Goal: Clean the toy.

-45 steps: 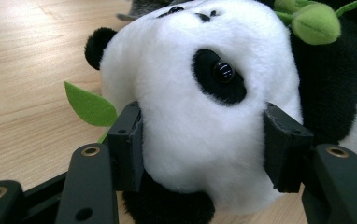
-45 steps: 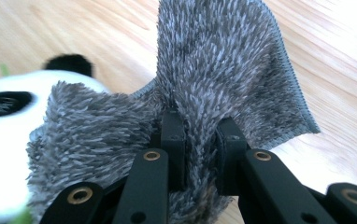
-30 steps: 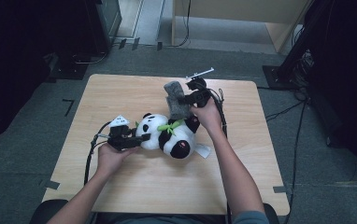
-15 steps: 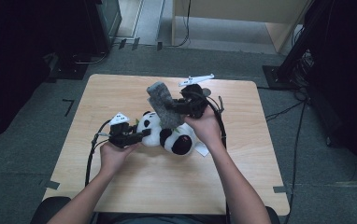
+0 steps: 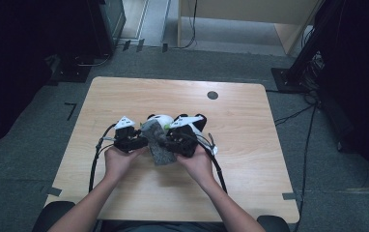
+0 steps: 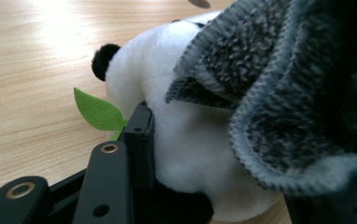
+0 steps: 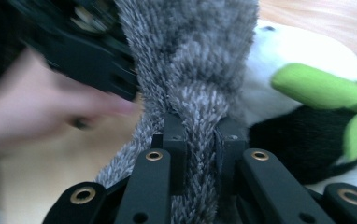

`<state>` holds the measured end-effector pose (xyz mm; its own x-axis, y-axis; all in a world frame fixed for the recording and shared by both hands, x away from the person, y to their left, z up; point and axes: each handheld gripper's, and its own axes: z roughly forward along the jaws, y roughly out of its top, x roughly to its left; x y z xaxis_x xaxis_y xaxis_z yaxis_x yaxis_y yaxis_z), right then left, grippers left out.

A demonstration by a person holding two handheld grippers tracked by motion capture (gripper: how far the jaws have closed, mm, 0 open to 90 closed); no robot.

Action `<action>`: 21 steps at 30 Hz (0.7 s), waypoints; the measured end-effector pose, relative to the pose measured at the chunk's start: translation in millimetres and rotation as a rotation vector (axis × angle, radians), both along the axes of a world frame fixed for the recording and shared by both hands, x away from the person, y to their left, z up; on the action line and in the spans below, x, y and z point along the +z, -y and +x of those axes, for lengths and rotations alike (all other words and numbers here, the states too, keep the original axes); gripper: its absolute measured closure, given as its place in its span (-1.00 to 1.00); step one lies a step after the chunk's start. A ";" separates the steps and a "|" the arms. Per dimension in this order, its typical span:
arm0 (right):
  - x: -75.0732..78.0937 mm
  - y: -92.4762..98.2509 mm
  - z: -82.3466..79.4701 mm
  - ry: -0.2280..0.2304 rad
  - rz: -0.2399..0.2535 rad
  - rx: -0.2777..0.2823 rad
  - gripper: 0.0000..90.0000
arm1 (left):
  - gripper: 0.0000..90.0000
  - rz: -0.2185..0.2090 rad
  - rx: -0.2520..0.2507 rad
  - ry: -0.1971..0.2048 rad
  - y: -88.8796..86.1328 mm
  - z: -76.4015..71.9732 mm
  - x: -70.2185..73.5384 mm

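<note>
Now both hands meet near the middle of the wooden worktop (image 5: 250,145), close to the person's edge of it. The right tool (image 5: 170,141) is clamped tight on a grey fuzzy cloth (image 5: 157,145); in the right gripper view its two black jaws pinch a bunched fold of the cloth (image 7: 200,107) between them, and the rest of the fabric rises up and away from the pinch. The cloth hangs over a plush panda (image 5: 161,119), which lies on the worktop just beyond the two tools.

The left tool (image 5: 141,143) sits just beside the right one. In the left gripper view its left jaw presses into the panda's white body (image 6: 190,140), with a black ear (image 6: 103,58) and a green felt leaf (image 6: 97,111) to the left of it. Its jaws have just been opening a little, and the panda is between them. The other jaw is hidden under the grey cloth (image 6: 279,93), which droops across the right of that view, so I cannot tell whether the grip is firm.

In the right gripper view a green leaf (image 7: 317,86) lies against the panda's black and white fur (image 7: 293,135), right of the cloth.
</note>
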<state>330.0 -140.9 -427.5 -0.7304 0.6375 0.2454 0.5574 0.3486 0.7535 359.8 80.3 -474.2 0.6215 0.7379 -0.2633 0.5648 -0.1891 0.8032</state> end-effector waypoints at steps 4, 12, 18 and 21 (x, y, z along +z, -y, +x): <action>-2.6 -4.4 -9.5 0.143 -0.194 -0.005 0.77 | 0.12 0.018 -0.026 -0.015 0.6 0.1 0.6; -3.6 22.8 -3.7 0.123 -0.190 -0.046 0.76 | 0.13 0.068 -0.048 -0.001 8.9 -3.9 -0.1; 7.4 48.0 -6.8 0.142 -0.197 -0.113 0.75 | 0.13 0.068 -0.056 -0.004 8.0 -3.2 -0.6; 13.3 64.1 -6.7 0.137 -0.180 -0.154 0.75 | 0.13 0.063 -0.058 -0.005 8.2 -3.1 -0.8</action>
